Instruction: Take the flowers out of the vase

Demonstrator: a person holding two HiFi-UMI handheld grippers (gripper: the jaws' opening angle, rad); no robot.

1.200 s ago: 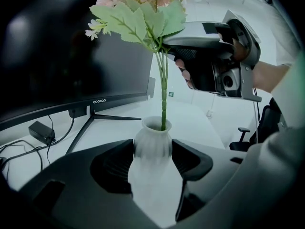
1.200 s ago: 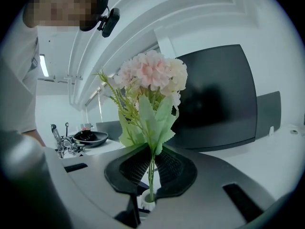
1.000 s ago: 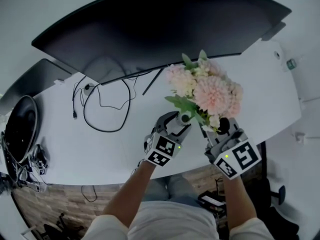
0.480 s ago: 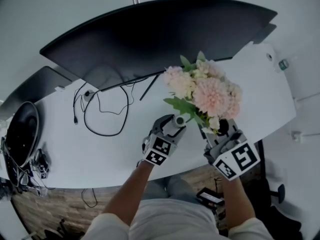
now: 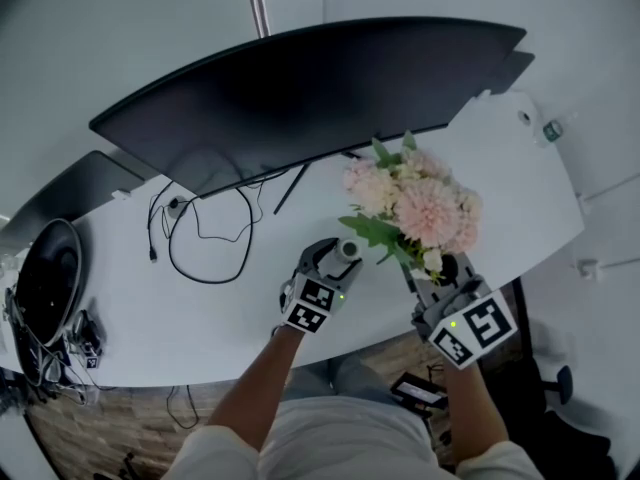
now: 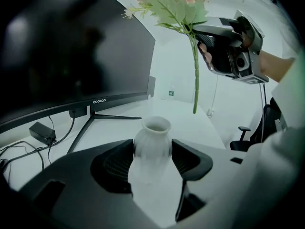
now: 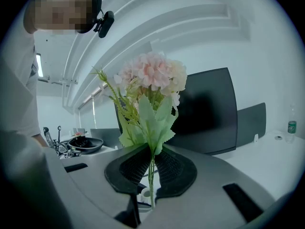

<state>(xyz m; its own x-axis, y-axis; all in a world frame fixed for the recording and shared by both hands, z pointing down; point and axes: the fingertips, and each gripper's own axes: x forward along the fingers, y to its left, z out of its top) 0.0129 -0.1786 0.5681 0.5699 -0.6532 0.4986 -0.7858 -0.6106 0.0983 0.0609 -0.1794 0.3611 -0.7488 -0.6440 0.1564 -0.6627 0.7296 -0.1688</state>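
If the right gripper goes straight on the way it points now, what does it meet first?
Probably the dark curved monitor behind the flowers that the right gripper holds. Nothing else seems to stand between them, though depth is unclear.

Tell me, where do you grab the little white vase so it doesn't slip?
Grip the vase round its body, just under the narrow neck, coming in from the side. It is upright and its walls are round, so one pad on each side should steady it, and the flared lip above should keep it from sliding down and out. That is how the left hand-held gripper holds it.
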